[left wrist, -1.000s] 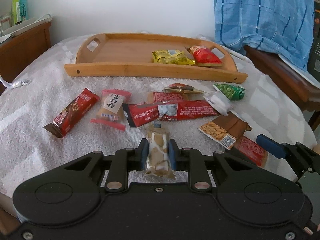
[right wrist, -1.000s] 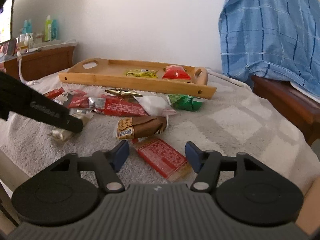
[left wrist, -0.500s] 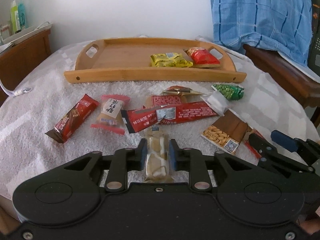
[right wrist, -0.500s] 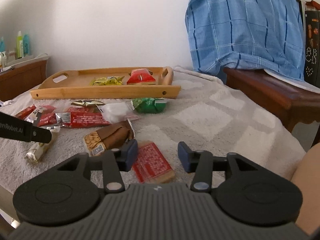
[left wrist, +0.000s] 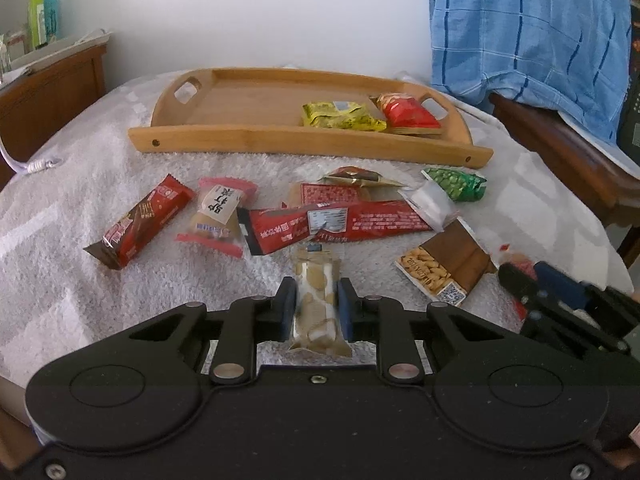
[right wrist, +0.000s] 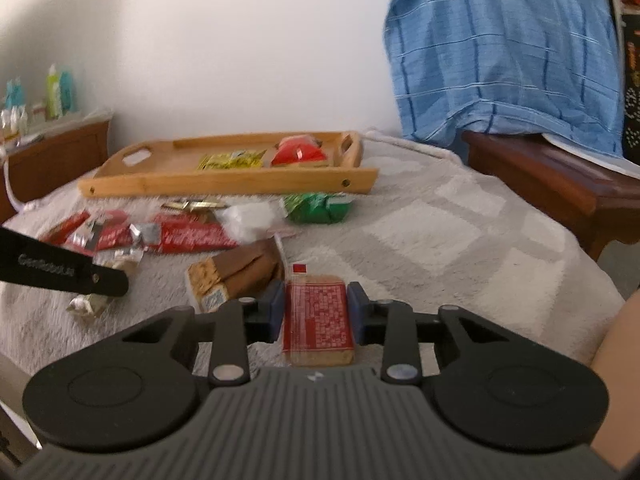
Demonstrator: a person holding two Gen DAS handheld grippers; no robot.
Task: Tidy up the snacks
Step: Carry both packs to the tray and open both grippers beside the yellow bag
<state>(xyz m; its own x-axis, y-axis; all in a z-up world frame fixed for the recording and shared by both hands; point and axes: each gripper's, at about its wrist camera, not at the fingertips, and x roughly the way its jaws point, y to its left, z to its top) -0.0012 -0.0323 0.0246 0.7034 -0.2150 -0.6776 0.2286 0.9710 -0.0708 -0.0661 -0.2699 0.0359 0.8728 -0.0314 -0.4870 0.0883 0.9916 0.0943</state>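
Note:
My left gripper (left wrist: 316,304) is shut on a beige and white snack bar (left wrist: 314,300), low over the towel. My right gripper (right wrist: 316,314) is shut on a flat red-labelled snack pack (right wrist: 316,318) at the towel's near right. The wooden tray (left wrist: 280,146) stands at the back and holds a yellow packet (left wrist: 340,116) and a red packet (left wrist: 408,114). Several snacks lie loose on the towel between tray and grippers: a red chocolate bar (left wrist: 138,222), a pink-edged pastry (left wrist: 218,212), a long red pack (left wrist: 332,224), a green packet (left wrist: 458,184) and a brown peanut bar (left wrist: 444,268).
A white towel (left wrist: 72,184) covers the table. A wooden chair with a blue checked cloth (left wrist: 532,40) stands at the right. A wooden cabinet (left wrist: 48,88) with bottles is at the left. The right gripper shows at the lower right of the left wrist view (left wrist: 560,296).
My right gripper has moved onto the red-labelled pack and closed on it. My left gripper keeps its hold on the beige bar and has barely moved.

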